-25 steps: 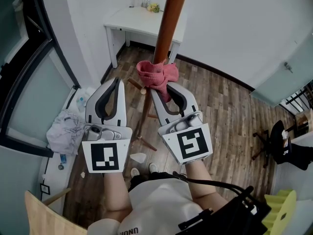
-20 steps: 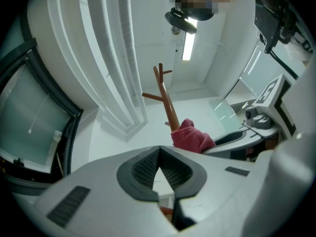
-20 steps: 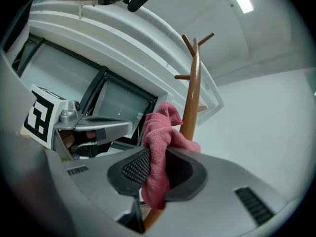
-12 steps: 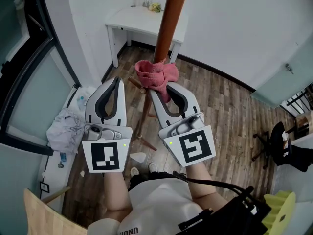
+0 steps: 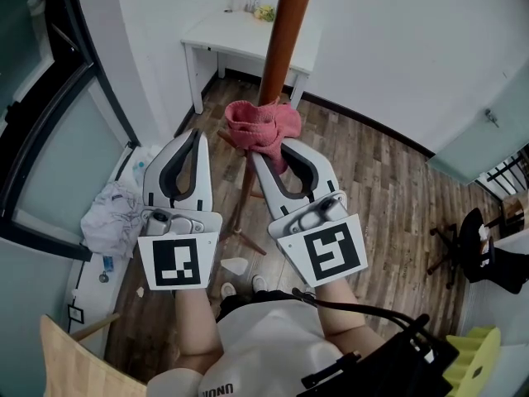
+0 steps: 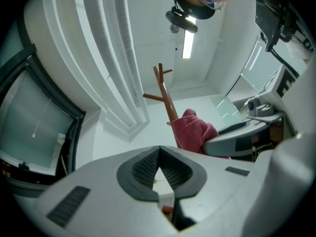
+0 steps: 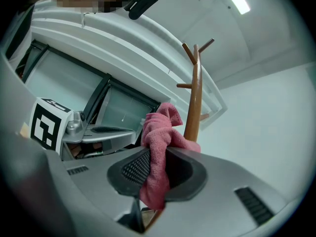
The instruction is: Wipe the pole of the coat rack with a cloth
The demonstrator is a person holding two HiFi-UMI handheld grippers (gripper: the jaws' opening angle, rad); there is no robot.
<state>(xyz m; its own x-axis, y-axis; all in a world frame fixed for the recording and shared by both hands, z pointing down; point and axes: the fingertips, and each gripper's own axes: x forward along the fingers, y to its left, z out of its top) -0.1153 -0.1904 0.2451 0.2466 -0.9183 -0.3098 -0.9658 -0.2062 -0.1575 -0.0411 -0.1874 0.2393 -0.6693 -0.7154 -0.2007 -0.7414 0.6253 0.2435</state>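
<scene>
The brown wooden pole (image 5: 281,48) of the coat rack rises through the middle of the head view; its pegs (image 7: 196,51) show at the top in the right gripper view. My right gripper (image 5: 273,143) is shut on a pink cloth (image 5: 263,126), which is pressed against the pole (image 7: 192,107). The cloth (image 7: 158,152) hangs bunched between the jaws. My left gripper (image 5: 195,135) is held to the left of the pole, shut with nothing in it, and it sees the cloth (image 6: 197,132) and pole (image 6: 168,100) to its right.
A white table (image 5: 248,35) with small items stands by the wall behind the rack. The rack's legs (image 5: 248,238) spread over the wooden floor. A crumpled white bag (image 5: 111,213) lies at left by a glass door. An office chair (image 5: 479,251) is at right.
The right gripper and the pink cloth have shifted slightly up the pole. The left gripper has stayed almost still.
</scene>
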